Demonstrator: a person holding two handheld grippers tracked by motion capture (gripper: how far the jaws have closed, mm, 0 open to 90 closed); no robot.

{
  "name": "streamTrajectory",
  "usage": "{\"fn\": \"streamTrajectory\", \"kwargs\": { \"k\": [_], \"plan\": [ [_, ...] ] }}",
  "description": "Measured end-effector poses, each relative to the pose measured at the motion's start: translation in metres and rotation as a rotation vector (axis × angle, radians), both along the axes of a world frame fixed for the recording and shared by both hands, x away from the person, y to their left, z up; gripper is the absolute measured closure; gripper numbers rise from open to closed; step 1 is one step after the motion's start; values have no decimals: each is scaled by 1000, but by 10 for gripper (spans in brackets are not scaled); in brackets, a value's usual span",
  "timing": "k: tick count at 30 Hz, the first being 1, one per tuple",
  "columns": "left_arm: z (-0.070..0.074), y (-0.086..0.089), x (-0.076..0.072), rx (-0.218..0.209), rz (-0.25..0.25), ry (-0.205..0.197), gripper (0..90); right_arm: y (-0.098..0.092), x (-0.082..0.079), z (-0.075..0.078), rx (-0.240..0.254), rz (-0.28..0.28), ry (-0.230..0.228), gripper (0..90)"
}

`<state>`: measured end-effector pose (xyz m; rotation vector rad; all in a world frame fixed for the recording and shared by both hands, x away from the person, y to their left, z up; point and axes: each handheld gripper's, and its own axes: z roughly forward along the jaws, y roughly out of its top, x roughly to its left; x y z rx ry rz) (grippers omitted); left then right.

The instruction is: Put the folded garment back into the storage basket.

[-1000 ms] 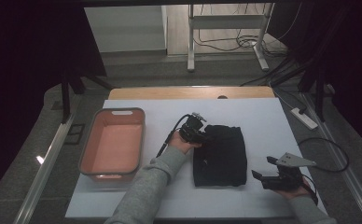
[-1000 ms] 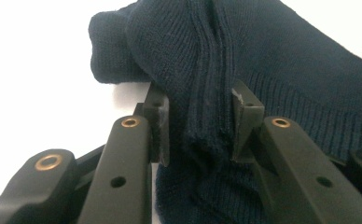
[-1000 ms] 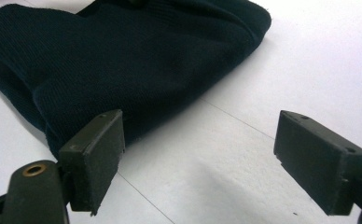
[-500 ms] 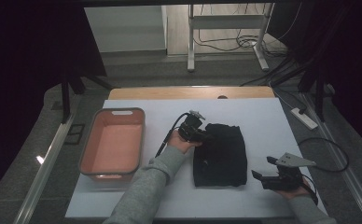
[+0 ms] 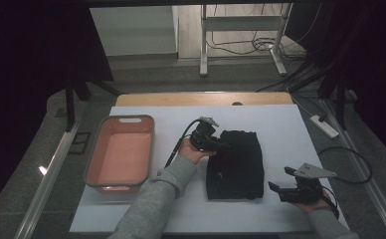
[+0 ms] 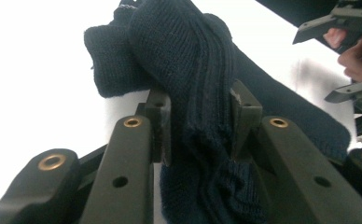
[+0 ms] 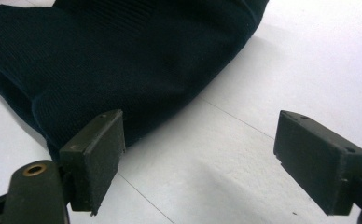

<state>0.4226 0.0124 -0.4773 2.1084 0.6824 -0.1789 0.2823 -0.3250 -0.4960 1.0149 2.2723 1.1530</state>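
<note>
Dark navy ribbed knit garment lies folded on the white tabletop, right of centre. I see its upper left edge bunched and pinched between the pads of the left hand-held gripper. Right hand-held gripper sits just beside the garment's lower right corner, jaws spread, nothing between them. Salmon-pink rectangular plastic tub stands well apart, at the left.

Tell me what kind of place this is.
Probably a lab recording bench: a white table on a bare floor with loose cables, dark curtains around it, and only a folded sweater and pink tub set out.
</note>
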Motion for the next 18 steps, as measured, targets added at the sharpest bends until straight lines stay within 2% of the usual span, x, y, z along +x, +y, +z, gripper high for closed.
{"fn": "streamTrajectory", "kwargs": {
  "k": [4, 13, 18],
  "plan": [
    [3, 3, -1, -29, -3, 6, 674, 0, 0, 0, -1, 0, 1, 171],
    [14, 2, -10, -50, -23, -29, 674, 0, 0, -1, -5, -3, 1, 173],
    [17, 4, -12, -59, -28, -35, 674, 0, 0, -1, -6, -4, 1, 173]
  ]
}}
